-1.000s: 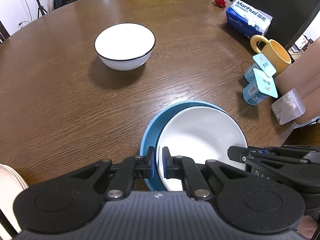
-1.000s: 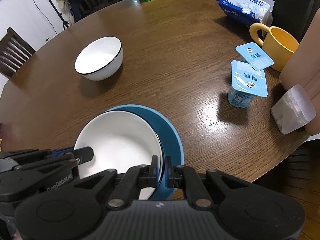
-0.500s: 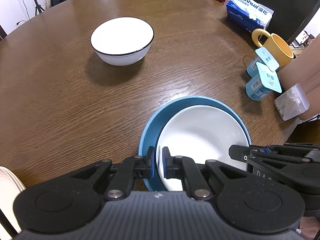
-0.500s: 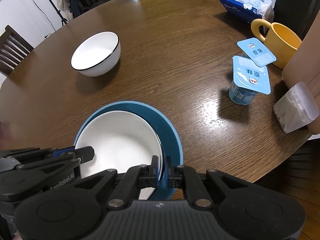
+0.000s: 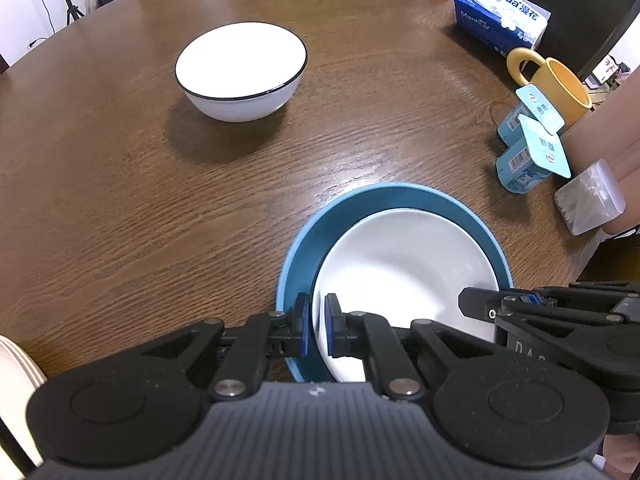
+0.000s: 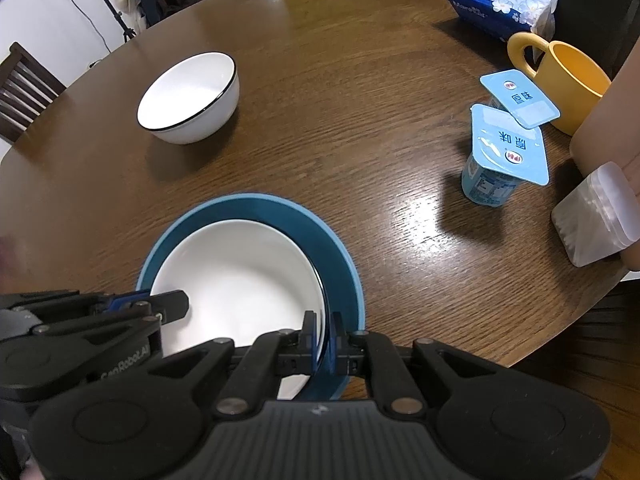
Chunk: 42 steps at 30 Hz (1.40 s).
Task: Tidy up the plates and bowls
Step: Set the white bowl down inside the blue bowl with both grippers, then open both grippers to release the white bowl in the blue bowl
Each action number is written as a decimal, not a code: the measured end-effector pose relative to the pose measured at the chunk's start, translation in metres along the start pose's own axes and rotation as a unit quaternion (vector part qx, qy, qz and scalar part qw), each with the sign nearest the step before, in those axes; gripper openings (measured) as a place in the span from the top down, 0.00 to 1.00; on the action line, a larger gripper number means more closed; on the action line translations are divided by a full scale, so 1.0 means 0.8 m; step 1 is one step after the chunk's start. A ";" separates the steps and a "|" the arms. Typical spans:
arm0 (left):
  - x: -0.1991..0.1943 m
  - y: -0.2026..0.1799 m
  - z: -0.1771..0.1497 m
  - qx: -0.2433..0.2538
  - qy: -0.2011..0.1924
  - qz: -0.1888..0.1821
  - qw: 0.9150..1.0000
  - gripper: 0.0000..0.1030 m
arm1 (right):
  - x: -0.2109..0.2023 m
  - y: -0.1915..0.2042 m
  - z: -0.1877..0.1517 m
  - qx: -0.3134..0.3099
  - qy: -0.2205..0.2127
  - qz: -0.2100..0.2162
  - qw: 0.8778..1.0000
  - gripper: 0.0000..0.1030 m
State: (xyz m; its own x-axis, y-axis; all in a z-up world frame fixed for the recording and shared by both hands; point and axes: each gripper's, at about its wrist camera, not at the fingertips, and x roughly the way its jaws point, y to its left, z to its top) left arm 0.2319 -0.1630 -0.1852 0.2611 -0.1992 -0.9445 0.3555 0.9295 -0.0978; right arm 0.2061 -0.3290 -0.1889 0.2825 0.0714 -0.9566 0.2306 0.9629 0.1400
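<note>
Both claws pinch the white bowl (image 5: 404,268), seemingly inside the blue bowl (image 5: 384,200).

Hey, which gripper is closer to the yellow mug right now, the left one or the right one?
Right. The right gripper grips the white bowl's rim on the side facing the yellow mug; the left gripper grips the far rim.

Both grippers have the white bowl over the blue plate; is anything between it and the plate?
Nothing visible. The white bowl, clamped at opposite rims by the left gripper and right gripper, sits within the blue plate outline; the plate surface showing around it is bare.
</note>
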 end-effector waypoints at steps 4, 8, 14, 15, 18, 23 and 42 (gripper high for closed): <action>0.002 0.000 0.000 0.003 0.000 -0.002 1.000 0.92 | 0.004 0.000 0.000 0.001 0.002 0.000 1.000 0.94; 0.003 0.000 0.002 0.005 -0.001 -0.001 1.000 0.92 | 0.006 -0.001 0.000 0.003 0.002 0.000 1.000 0.94; 0.004 -0.001 0.003 0.008 0.003 0.000 1.000 0.92 | 0.005 -0.001 0.000 0.004 0.002 0.000 1.000 0.94; 0.004 -0.001 0.003 0.008 0.004 0.000 1.000 0.92 | 0.006 -0.001 0.000 0.004 0.002 0.000 1.000 0.94; 0.005 -0.001 0.005 0.007 0.008 0.000 1.000 0.91 | 0.005 -0.002 0.001 0.004 0.003 0.001 1.000 0.94; 0.004 0.000 0.006 0.006 0.009 0.000 1.000 0.90 | 0.006 -0.004 0.002 0.004 0.006 0.001 1.000 0.94; -0.006 0.001 0.008 -0.006 0.009 0.001 1.000 0.90 | 0.012 -0.001 0.003 0.003 0.028 0.002 1.000 0.94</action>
State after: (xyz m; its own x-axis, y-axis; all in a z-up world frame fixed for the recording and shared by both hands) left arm 0.2364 -0.1631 -0.1789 0.2457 -0.1921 -0.9501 0.3437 0.9338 -0.1000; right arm 0.2113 -0.3294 -0.1976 0.2318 0.0897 -0.9686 0.2355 0.9609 0.1454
